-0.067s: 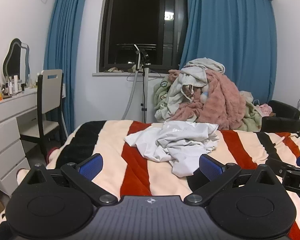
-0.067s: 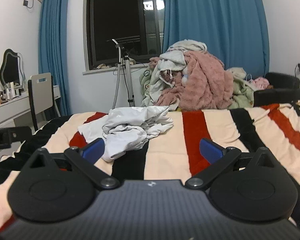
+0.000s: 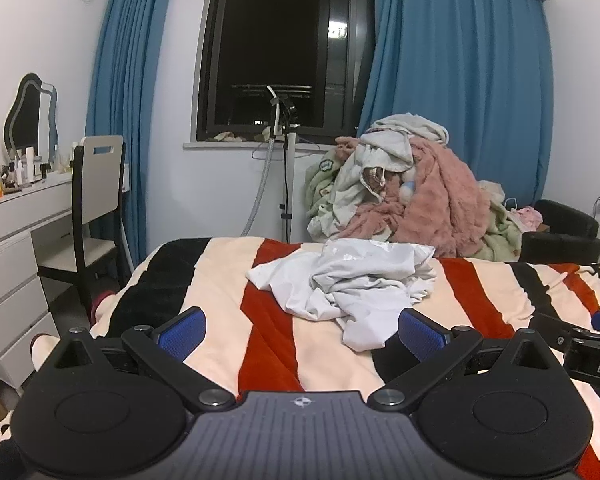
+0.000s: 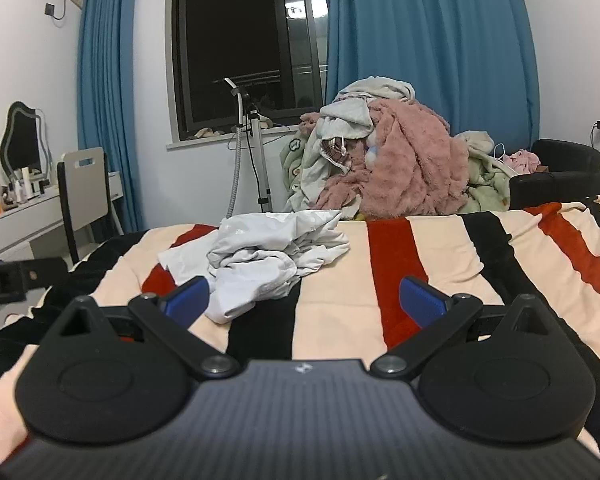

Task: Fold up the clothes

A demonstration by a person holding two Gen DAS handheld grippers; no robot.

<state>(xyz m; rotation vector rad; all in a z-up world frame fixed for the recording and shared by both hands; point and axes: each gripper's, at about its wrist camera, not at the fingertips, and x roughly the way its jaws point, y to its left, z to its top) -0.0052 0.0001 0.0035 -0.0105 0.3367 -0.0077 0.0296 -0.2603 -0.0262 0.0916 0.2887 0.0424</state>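
Lying crumpled on the striped bed blanket [image 3: 220, 280], the white garment [image 3: 352, 280] sits near the bed's far end, ahead of both grippers. Left gripper [image 3: 302, 330]: fingers spread fully, nothing between them, blue pads just short of the garment's near edge. Right gripper [image 4: 304, 298]: fingers likewise released and empty; garment lies ahead, toward its left finger. Behind the bed, a heap of pink and green laundry [image 3: 420, 196] beside a black armchair [image 3: 560, 232].
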